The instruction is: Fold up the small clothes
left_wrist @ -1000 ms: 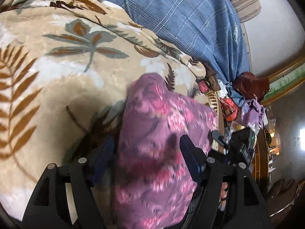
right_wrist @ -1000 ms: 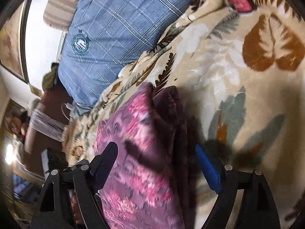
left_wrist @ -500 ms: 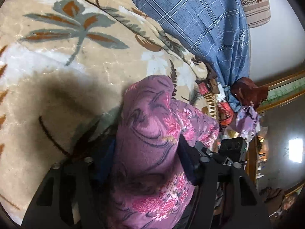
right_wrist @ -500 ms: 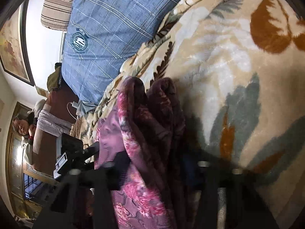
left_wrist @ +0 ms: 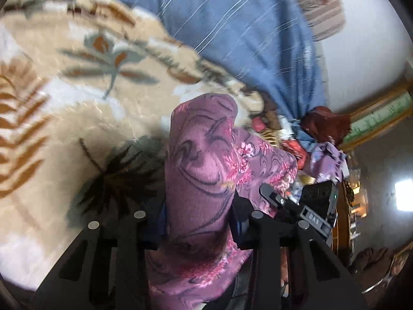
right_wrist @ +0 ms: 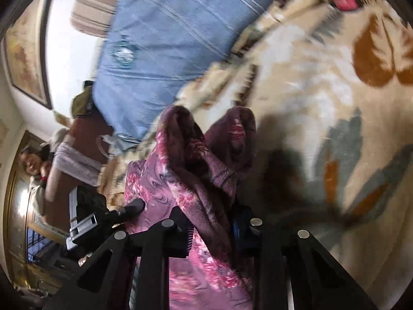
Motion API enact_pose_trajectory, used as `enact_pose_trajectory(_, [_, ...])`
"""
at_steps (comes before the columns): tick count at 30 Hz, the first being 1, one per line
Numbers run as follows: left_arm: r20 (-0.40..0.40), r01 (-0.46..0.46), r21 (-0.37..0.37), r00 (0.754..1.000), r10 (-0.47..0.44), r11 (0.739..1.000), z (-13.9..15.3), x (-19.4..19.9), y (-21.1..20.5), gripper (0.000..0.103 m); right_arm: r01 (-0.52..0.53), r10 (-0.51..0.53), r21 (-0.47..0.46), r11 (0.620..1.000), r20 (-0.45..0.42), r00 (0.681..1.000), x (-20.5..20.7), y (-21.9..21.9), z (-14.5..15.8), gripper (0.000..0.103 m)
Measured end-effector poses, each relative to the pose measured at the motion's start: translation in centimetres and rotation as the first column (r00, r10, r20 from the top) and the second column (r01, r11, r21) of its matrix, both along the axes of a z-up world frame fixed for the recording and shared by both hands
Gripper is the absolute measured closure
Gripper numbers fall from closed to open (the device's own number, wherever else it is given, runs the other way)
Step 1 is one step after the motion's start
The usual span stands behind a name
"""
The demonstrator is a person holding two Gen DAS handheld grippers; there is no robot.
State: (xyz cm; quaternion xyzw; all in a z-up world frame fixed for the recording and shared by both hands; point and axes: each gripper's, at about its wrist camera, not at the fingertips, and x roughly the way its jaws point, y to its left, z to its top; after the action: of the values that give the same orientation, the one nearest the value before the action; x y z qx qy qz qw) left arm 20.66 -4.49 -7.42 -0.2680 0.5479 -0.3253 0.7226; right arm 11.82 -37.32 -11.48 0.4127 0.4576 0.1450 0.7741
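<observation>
Blurred all round the rim in both views, sharp only near the middle. Left gripper (left_wrist: 197,219) closing in on a bunched fold of the purple floral garment (left_wrist: 204,170), cloth filling the gap, both blue pads mostly buried under it. Right gripper (right_wrist: 210,222) likewise closing, jaws narrow, pinching a thick double ridge of the same garment (right_wrist: 196,170); only a sliver of one blue pad (right_wrist: 238,228) peeking out on the right side. Garment's lower edge cut off at the bottom of both views, so full shape impossible to read. Stretched between the two grippers, raised in a peak over the leaf-patterned blanket (left_wrist: 77,103), shadow thrown beneath. Other gripper's black body visible at the right edge of the left view (left_wrist: 309,206), close alongside. Blue checked bedding (left_wrist: 232,38) heaped behind, a striped pillow (left_wrist: 322,7) beyond it. Cluttered pile of red and lilac cloth (left_wrist: 322,139) at the blanket's far edge, hard to sort out. Wide bare blanket open to the left in the left view and to the right in the right view (right_wrist: 335,103). Seated person (right_wrist: 38,170) at the far left.
</observation>
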Motion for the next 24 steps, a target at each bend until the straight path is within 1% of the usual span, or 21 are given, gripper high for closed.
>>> enact_pose_trajectory(2, [0.055, -0.01, -0.003, 0.998, 0.01, 1.0, 2.5, -0.8, 1.7, 0.067, -0.016, 0.016, -0.003, 1.0, 0.038, 0.999, -0.4, 1.3, 2.3, 0.081])
enact_pose_trajectory(3, [0.077, -0.017, -0.009, 0.997, 0.018, 1.0, 3.7, -1.0, 2.6, 0.067, -0.03, 0.03, 0.0, 1.0, 0.071, 0.997, -0.4, 2.2, 3.9, 0.081])
enact_pose_trajectory(4, [0.099, -0.031, -0.018, 0.995, 0.032, 0.999, 5.2, -1.0, 3.7, 0.067, -0.041, 0.04, 0.006, 0.999, 0.09, 0.995, -0.4, 2.7, 4.7, 0.081])
enact_pose_trajectory(7, [0.146, -0.054, -0.022, 0.988, 0.056, 0.998, 8.3, 0.0, 5.8, 0.067, -0.084, 0.081, 0.013, 0.996, 0.153, 0.985, 0.6, 4.9, 8.0, 0.081])
enact_pose_trajectory(9, [0.185, -0.062, -0.013, 0.981, 0.063, 0.998, 9.6, 0.9, 6.5, 0.067, -0.106, 0.105, -0.006, 0.994, 0.188, 0.977, 1.9, 6.4, 9.9, 0.081])
enact_pose_trajectory(11, [0.205, -0.068, -0.007, 0.976, 0.068, 0.998, 10.3, 2.6, 7.2, 0.067, -0.123, 0.124, -0.017, 0.992, 0.209, 0.97, 3.6, 7.4, 11.1, 0.081])
enact_pose_trajectory(13, [0.21, -0.072, 0.003, 0.975, 0.07, 0.997, 10.4, 4.8, 7.7, 0.067, -0.137, 0.14, -0.025, 0.99, 0.216, 0.966, 6.0, 8.1, 11.6, 0.081])
enact_pose_trajectory(17, [0.196, -0.071, 0.016, 0.978, 0.066, 0.997, 9.4, 9.2, 7.7, 0.067, -0.163, 0.166, -0.032, 0.986, 0.199, 0.966, 10.5, 8.6, 10.9, 0.081])
enact_pose_trajectory(20, [0.155, -0.078, 0.025, 0.985, 0.074, 0.997, 7.0, 12.7, 7.1, 0.067, -0.172, 0.177, -0.043, 0.984, 0.172, 0.969, 14.1, 8.6, 9.5, 0.081])
enact_pose_trajectory(24, [0.093, -0.082, 0.041, 0.993, 0.078, 0.996, 3.2, 17.1, 6.0, 0.067, -0.175, 0.184, -0.08, 0.981, 0.112, 0.977, 18.6, 8.4, 6.3, 0.081])
